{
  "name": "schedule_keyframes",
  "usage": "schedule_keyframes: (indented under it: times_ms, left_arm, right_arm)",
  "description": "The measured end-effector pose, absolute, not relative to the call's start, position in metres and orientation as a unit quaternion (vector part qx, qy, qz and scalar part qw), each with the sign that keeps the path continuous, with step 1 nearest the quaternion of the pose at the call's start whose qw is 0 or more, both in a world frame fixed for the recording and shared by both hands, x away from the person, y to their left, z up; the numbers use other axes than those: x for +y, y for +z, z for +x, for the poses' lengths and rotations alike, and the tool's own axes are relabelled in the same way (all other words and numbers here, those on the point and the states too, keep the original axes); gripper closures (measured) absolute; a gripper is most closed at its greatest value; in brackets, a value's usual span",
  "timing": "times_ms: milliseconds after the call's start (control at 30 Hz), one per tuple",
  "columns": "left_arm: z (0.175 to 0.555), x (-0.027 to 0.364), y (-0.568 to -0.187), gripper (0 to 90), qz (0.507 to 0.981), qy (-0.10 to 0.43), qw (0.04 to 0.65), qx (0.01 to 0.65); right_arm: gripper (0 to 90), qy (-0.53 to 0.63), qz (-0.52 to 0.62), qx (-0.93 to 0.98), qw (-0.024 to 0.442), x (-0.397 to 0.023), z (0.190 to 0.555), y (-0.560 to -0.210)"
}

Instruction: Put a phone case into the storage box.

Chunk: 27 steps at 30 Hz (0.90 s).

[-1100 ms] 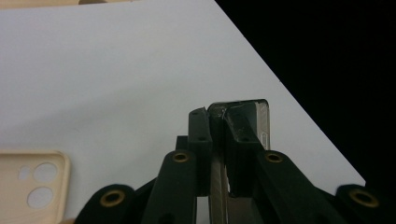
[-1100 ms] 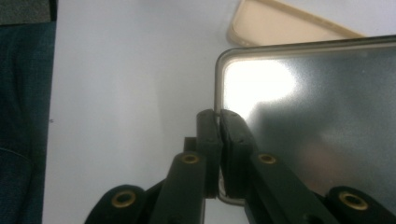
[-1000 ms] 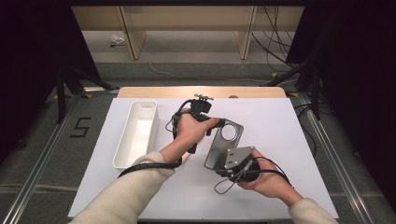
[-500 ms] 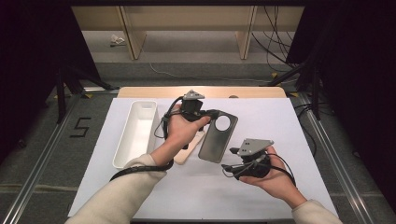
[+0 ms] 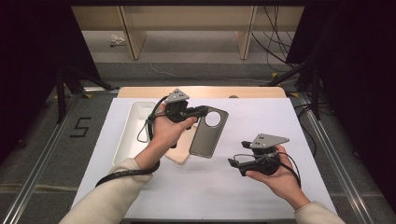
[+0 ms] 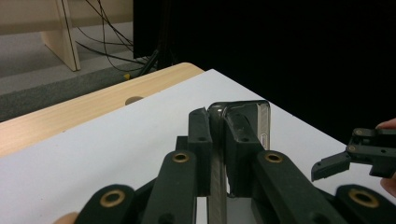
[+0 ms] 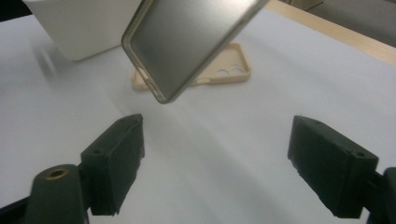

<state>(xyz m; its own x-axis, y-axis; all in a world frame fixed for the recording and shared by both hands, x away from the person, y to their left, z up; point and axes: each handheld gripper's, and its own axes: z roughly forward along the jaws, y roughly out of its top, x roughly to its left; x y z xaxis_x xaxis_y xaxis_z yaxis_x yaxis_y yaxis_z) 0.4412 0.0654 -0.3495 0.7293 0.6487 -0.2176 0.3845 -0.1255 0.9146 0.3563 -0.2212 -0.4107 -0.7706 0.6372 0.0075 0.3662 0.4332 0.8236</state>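
A grey phone case with a round camera hole hangs tilted above the white table, and my left gripper is shut on its top edge. In the left gripper view the pads clamp the thin case edge-on between them. My right gripper sits low to the right of the case, apart from it. Its jaws have just been opening, and in the right gripper view they stand wide with nothing between them, the grey case floating above and ahead.
A beige phone case lies flat on the white sheet under the grey one, and I see it again beyond the right jaws. A white oblong tray stands at the left. A wooden table edge runs along the back.
The right gripper has let go of the grey case, opened wide and drawn away to the right. The left gripper has carried the case up and toward the back.
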Motion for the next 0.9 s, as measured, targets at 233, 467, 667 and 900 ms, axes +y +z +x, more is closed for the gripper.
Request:
schedule_keyframes:
  times_ms: [233,467,667,900]
  left_arm:
    - [0.438,0.081,-0.343,82.1,0.731,0.124,0.573,0.349]
    - [0.436,0.096,-0.334,82.1,0.723,0.134,0.581,0.349]
    - [0.435,0.108,-0.329,82.1,0.716,0.139,0.586,0.352]
    - [0.436,0.12,-0.323,82.0,0.709,0.142,0.591,0.357]
  right_arm:
    - [16.7,0.448,0.319,0.82,0.158,-0.229,0.356,-0.411]
    - [16.6,0.45,0.33,0.816,0.155,-0.233,0.355,-0.414]
    - [16.5,0.453,0.339,0.809,0.155,-0.236,0.355,-0.414]
    - [16.4,0.456,0.345,0.805,0.159,-0.237,0.356,-0.415]
